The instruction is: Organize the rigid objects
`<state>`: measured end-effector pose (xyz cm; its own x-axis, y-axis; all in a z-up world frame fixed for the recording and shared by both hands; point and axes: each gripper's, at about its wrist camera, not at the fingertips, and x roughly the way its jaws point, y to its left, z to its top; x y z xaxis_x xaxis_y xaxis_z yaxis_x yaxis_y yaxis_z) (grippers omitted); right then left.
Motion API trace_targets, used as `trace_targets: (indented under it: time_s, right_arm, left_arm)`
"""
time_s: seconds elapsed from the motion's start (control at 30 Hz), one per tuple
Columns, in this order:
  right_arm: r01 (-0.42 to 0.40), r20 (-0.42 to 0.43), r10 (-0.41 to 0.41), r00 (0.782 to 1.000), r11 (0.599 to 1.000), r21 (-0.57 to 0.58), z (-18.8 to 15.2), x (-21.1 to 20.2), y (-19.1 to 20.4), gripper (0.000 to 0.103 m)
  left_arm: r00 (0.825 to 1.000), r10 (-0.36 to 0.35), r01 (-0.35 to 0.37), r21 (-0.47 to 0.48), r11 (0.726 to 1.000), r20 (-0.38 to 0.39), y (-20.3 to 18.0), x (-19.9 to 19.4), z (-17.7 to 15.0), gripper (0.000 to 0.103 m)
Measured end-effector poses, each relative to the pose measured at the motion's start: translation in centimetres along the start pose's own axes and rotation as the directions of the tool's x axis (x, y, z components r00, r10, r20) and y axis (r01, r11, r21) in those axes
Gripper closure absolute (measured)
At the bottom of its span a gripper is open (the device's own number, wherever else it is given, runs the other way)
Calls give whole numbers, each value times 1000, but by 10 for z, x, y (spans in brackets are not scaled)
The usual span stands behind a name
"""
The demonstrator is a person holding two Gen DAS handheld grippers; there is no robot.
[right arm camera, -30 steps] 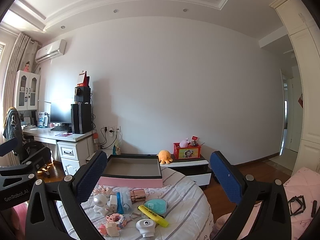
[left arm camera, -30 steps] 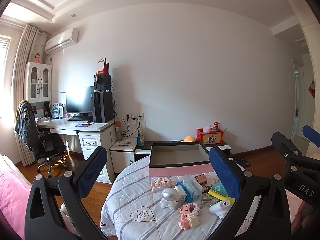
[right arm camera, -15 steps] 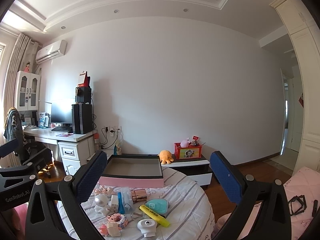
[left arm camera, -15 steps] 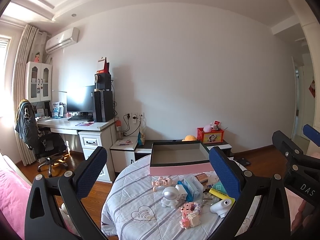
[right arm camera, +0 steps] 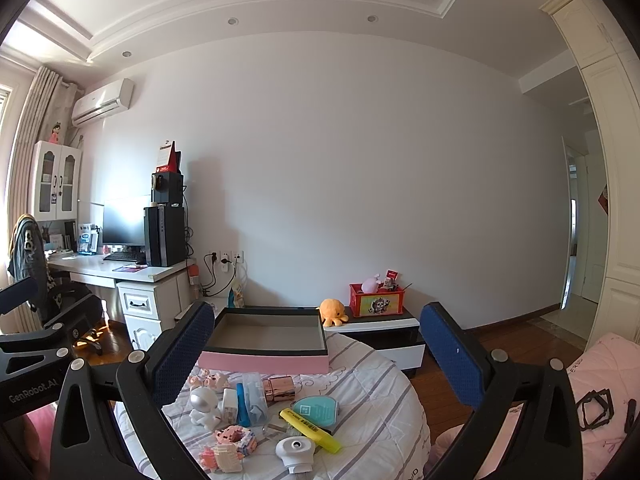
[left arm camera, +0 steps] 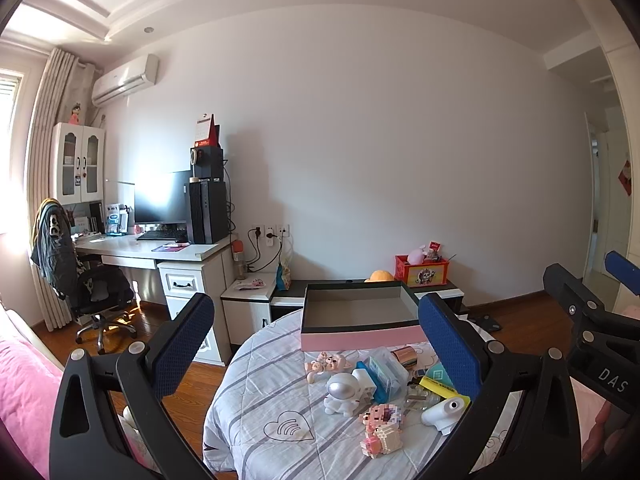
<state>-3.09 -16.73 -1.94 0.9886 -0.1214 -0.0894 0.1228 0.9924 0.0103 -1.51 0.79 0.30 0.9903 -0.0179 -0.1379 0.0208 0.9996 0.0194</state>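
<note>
A round table with a striped cloth (left arm camera: 260, 392) holds an open pink box (left arm camera: 360, 338) at its far side, also in the right wrist view (right arm camera: 264, 362). In front of it lie small items: a white astronaut figure (left arm camera: 344, 394), pink block toys (left arm camera: 380, 428), a white round device (right arm camera: 294, 452), a yellow highlighter (right arm camera: 310, 430), a teal case (right arm camera: 316, 410), a rose-gold box (right arm camera: 280, 388) and a clear box (right arm camera: 254, 398). My left gripper (left arm camera: 316, 344) and right gripper (right arm camera: 316, 352) are both open and empty, held above the near side of the table.
A desk with a monitor and computer tower (left arm camera: 206, 212) stands at the left with an office chair (left arm camera: 92, 288). A low cabinet (right arm camera: 380, 328) behind the table carries an orange plush (right arm camera: 332, 312) and a red box (right arm camera: 376, 300). Pink bedding (right arm camera: 600, 392) lies at the right.
Both views have shifted very slightly. The objects on the table have not moved and both grippers stay open.
</note>
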Motion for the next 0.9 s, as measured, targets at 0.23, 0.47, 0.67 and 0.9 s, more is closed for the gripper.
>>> trace_targets:
  time_s: [0.23,0.47,0.67,0.9]
  right_arm:
    - [2,-10,-2,1000,1000,4,1,2,-2,0]
    - [4,-11,-4,1000,1000,3,1,4,-2,0]
    - [2,-16,-2,1000,1000,3,0,6,-3,0]
    - [6,-23,-6,1000,1000,5,-3,8,-4,0]
  left_arm:
    - [1000,4,-4,-2,1000,2,1,0,1,0]
    - [1000,5,-5,3,1000,2,1,-1,1,0]
    - [1000,6,-6,8,1000,1,-1,2,3,0]
    - [1000,13,-13,16,1000,-5,-2,6,2,0]
